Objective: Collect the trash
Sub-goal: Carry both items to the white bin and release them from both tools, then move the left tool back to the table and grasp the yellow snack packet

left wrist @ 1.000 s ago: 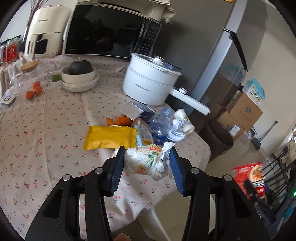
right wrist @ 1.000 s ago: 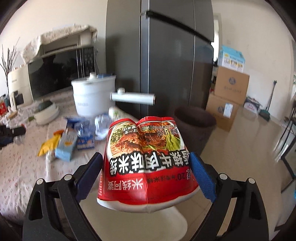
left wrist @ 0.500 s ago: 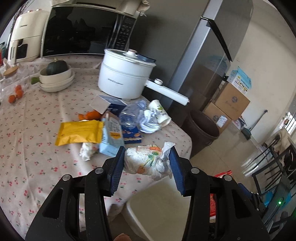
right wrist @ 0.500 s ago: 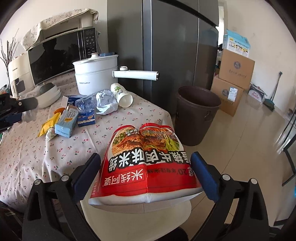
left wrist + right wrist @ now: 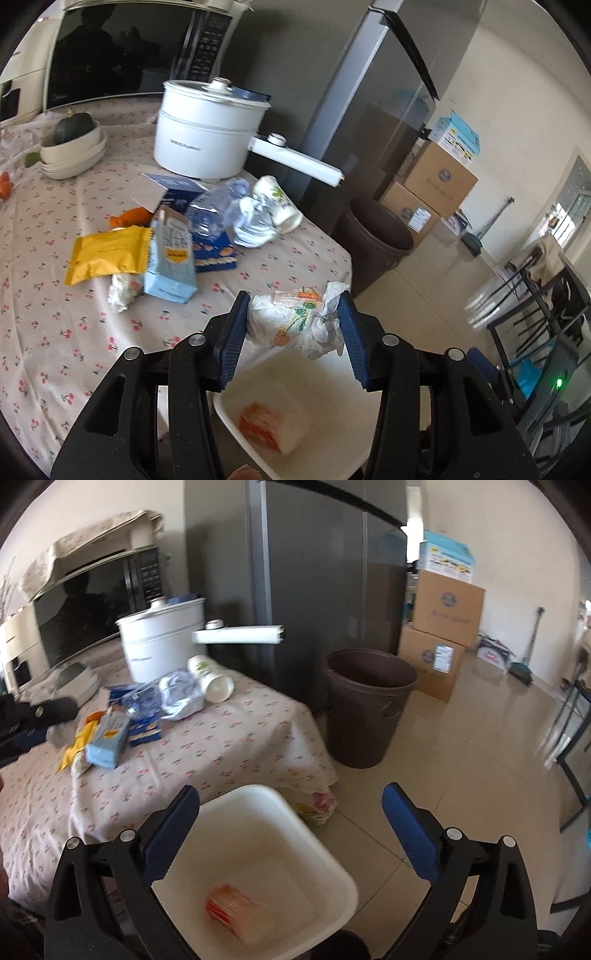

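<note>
Writing mostly too small or blurred to read: faint grey lettering on the white pot [image 5: 208, 142], print on the boxes [image 5: 436, 184] at 2 o'clock, all illegible.

Left tool [image 5: 293, 334] clamped on a crumpled printed wrapper [image 5: 291, 323], hovering over the white bin [image 5: 236, 421], just off the table [image 5: 55, 332] edge. Right tool [image 5: 290, 834] wide apart, gripping nothing, above the same bin [image 5: 332, 864].

Inside the bin, a red noodle pack [image 5: 232, 910], also seen from the left wrist [image 5: 267, 428]. Beyond, at 1 o'clock, a brown bucket [image 5: 369, 705]; contents hidden.

On the table, at 10 to 11 o'clock from the left tool: yellow bag [image 5: 107, 254], blue carton [image 5: 171, 262], flat blue box [image 5: 214, 254], crushed bottle [image 5: 212, 214], crumpled foil [image 5: 253, 221], paper cup [image 5: 279, 201], orange peel [image 5: 131, 218]. A squash in stacked bowls [image 5: 72, 153] at 10 o'clock.

Versus half a second ago: noodle pack gone from the right tool and now lying in the bin; right tool opened; left tool unchanged in its clamp, moved nearer over the bin.
</note>
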`<state>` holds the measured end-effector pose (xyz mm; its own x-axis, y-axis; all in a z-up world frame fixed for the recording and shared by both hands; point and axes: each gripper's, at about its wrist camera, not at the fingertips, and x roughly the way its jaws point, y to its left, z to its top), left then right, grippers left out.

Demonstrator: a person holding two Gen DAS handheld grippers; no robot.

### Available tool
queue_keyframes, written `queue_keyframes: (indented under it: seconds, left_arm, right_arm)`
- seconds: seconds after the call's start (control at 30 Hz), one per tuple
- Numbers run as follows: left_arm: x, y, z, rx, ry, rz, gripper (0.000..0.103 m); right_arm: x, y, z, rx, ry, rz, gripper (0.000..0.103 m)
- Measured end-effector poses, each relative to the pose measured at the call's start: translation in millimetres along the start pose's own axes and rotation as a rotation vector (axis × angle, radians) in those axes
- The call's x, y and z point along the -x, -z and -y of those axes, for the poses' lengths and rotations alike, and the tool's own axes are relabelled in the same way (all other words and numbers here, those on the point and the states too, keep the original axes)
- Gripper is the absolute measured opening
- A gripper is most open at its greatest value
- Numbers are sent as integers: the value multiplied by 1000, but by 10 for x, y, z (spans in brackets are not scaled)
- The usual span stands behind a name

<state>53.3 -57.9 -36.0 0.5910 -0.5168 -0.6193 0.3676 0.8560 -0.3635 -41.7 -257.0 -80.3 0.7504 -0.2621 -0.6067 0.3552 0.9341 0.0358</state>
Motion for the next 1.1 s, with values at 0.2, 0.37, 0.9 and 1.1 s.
queue_keyframes:
  seconds: [0.2, 0.37, 0.9, 1.1]
  left_arm:
    - [-102, 88, 132, -37, 30, -49, 47]
    - [-175, 163, 232, -76, 59, -95, 49]
    - [-236, 195, 201, -89, 29, -118, 66]
    - [-202, 146, 116, -82, -31, -85, 73]
  right_arm:
    - [35, -58, 87, -7, 92, 61, 96]
    - [10, -92, 180, -40, 124, 65, 96]
    - [-42, -124, 137, -51, 155, 72, 96]
    - [-80, -153, 17, -40, 137, 67, 96]
